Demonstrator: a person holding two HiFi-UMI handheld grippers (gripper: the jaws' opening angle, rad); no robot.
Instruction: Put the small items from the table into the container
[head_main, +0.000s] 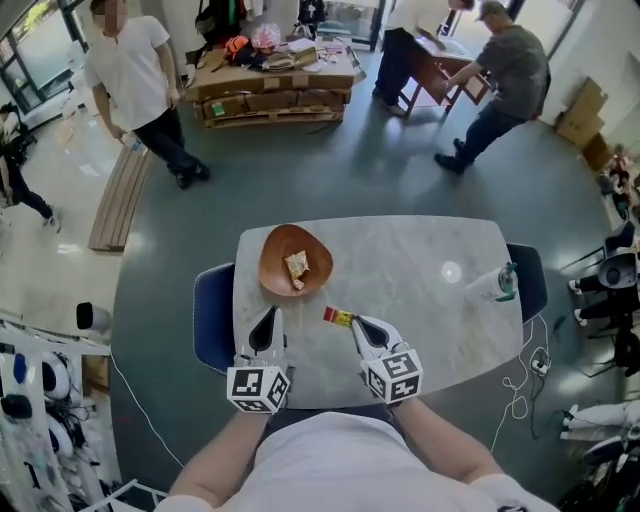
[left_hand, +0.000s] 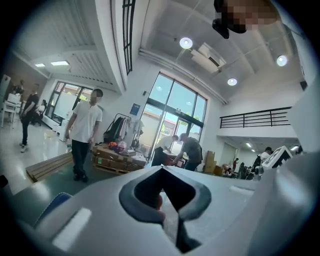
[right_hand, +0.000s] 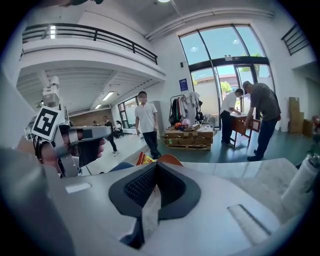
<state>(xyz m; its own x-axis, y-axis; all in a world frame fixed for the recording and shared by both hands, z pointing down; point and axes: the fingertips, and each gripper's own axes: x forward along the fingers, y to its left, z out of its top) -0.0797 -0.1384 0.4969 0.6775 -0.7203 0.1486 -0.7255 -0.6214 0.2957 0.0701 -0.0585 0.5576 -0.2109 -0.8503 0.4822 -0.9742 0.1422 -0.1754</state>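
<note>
A wooden bowl (head_main: 283, 250) stands on the marble table (head_main: 420, 300) near its left end, with a pale snack packet (head_main: 297, 266) in it. My right gripper (head_main: 354, 321) is above the table's near edge, right of the bowl, shut on a small red and yellow packet (head_main: 338, 317). In the right gripper view the packet (right_hand: 143, 159) pokes out past the jaw tips (right_hand: 156, 165), with the bowl (right_hand: 169, 160) just behind. My left gripper (head_main: 268, 312) hovers just below the bowl, its jaws meeting at the tips (left_hand: 161, 169) with nothing seen held.
A white cup with a green top (head_main: 497, 284) stands at the table's right edge. Blue chairs sit at the left (head_main: 210, 320) and right (head_main: 532, 280) ends. Farther off are a pallet of cardboard boxes (head_main: 272, 95) and people standing.
</note>
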